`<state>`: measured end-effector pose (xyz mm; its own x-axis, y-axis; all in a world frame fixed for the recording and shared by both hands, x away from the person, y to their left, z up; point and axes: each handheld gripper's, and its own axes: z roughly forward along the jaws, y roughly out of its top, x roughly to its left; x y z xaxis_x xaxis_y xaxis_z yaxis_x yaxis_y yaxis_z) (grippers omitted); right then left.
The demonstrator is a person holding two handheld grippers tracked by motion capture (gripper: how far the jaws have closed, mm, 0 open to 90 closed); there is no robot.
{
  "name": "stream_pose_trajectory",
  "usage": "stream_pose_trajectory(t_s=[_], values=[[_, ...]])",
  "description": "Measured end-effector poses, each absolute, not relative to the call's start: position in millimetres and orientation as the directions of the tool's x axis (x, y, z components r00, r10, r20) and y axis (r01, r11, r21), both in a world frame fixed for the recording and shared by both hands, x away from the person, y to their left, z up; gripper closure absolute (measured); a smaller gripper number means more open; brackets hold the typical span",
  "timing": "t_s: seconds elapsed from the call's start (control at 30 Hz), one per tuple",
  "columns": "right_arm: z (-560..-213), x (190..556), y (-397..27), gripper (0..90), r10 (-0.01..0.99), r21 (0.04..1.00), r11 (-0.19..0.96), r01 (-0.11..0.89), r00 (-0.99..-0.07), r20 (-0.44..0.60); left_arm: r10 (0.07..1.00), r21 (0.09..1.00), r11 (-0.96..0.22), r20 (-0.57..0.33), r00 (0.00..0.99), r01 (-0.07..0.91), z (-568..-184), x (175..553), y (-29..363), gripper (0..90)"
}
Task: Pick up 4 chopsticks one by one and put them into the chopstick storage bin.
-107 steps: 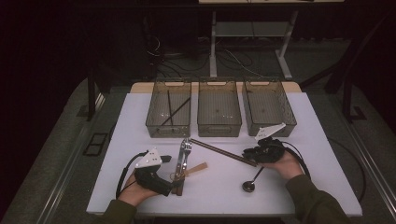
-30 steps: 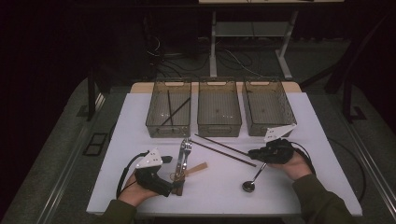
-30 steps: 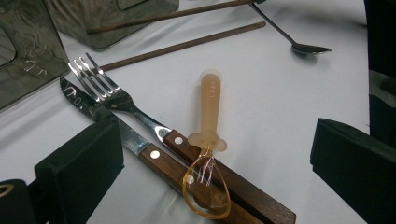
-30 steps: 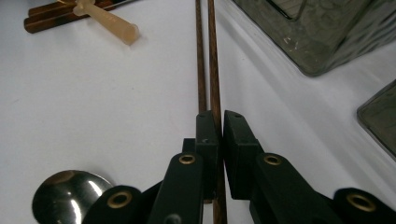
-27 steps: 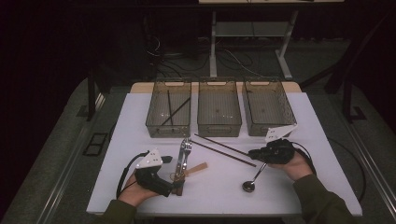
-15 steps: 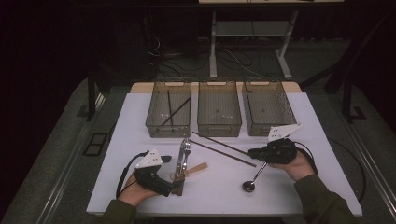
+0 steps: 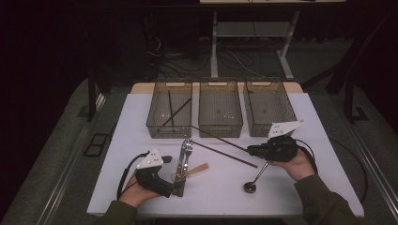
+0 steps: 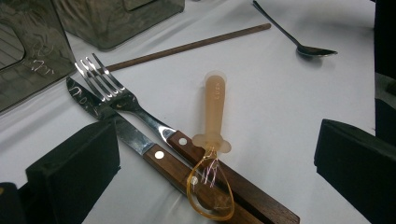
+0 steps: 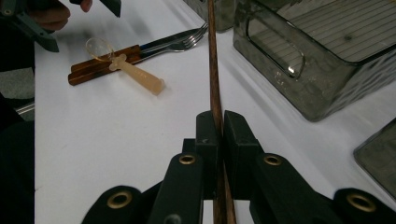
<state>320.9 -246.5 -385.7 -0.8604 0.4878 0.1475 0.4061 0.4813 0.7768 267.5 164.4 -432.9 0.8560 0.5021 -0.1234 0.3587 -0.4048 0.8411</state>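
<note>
My right gripper (image 9: 216, 119) is shut on a brown chopstick (image 9: 212, 70), which runs away from the jaws toward the bins. From above, this gripper (image 7: 252, 151) holds the chopstick (image 7: 218, 137) slanting a little off the table. A second chopstick (image 7: 225, 153) lies flat in front of it. My left gripper (image 7: 176, 184) rests at the near left with its jaws wide open. Between them lie a wood-handled knife (image 8: 116, 128), a fork (image 8: 135, 109) and an amber plastic spoon (image 8: 212, 140) across the handles; nothing is gripped.
Three clear bins stand in a row at the back: the left bin (image 7: 169, 132) holds two dark chopsticks, the middle bin (image 7: 220, 129) and right bin (image 7: 263, 132) look bare. A metal spoon (image 7: 256, 180) lies near my right hand.
My right gripper has risen a little with the chopstick, lifting it apart from the second chopstick on the table. My left gripper has stayed put.
</note>
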Motion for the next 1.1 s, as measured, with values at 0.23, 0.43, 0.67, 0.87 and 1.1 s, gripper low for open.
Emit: stream_pose_trajectory(t_s=[0.23, 0.43, 0.67, 0.87, 1.1], values=[[-376, 325, -241, 85.0, 0.513, 0.785, 0.459, 0.415, -0.846, 0.147, 0.496, 0.840, -0.410, -0.121, 0.860, 0.355, -434, 268, 164, 0.0], [-372, 332, -231, 85.0, 0.542, 0.782, 0.442, 0.438, -0.826, 0.156, 0.499, 0.842, -0.399, -0.134, 0.856, 0.364, -434, 267, 163, 0.0], [-368, 342, -215, 85.0, 0.583, 0.769, 0.429, 0.473, -0.796, 0.164, 0.501, 0.839, -0.407, -0.124, 0.856, 0.360, -434, 267, 163, 0.0], [-363, 355, -200, 85.0, 0.610, 0.766, 0.417, 0.489, -0.775, 0.163, 0.500, 0.837, -0.414, -0.118, 0.858, 0.357, -435, 267, 162, 0.0], [-353, 371, -179, 84.9, 0.637, 0.760, 0.411, 0.504, -0.755, 0.156, 0.500, 0.832, -0.425, -0.113, 0.859, 0.356, -435, 267, 161, 0.0]])
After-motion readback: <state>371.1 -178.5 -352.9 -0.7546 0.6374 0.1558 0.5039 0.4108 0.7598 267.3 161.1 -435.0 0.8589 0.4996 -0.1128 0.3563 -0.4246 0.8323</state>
